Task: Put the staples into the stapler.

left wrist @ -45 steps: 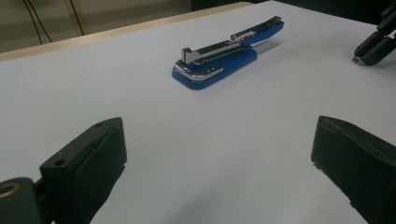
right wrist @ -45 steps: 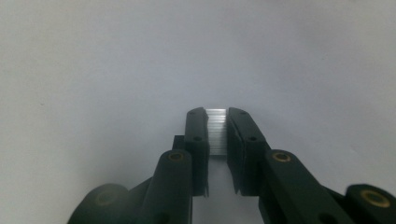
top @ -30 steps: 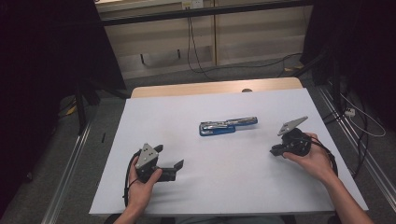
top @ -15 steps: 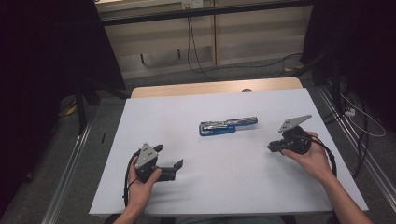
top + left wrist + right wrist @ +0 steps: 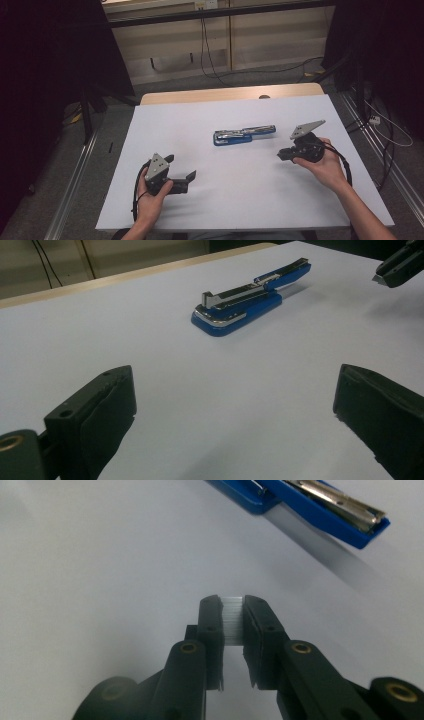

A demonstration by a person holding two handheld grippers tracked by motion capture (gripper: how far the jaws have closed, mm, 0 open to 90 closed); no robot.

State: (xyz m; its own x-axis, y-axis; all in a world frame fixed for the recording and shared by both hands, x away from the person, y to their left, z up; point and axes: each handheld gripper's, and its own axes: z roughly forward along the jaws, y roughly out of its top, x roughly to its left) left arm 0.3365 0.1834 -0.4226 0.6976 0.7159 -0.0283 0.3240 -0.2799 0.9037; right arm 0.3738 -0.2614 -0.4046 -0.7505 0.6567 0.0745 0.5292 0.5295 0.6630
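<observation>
Right claw (image 5: pixel 232 612) clamped on a silvery staple strip (image 5: pixel 232 617) near the open blue stapler (image 5: pixel 243 135); left claw (image 5: pixel 181 168) wide, empty.

I see a flat rectangular table covered in white sheeting (image 5: pixel 200 125), its bare wooden edge at the far side. A blue-and-silver metal stapler (image 5: pixel 243 135) lies opened out near its middle.

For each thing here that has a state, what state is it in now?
Stapler: swung open, lying on the table, untouched.
Staples: a strip clamped between the right gripper's fingers.
Right gripper: shut on staples, near the stapler.
Left gripper: open, holding nothing.
</observation>
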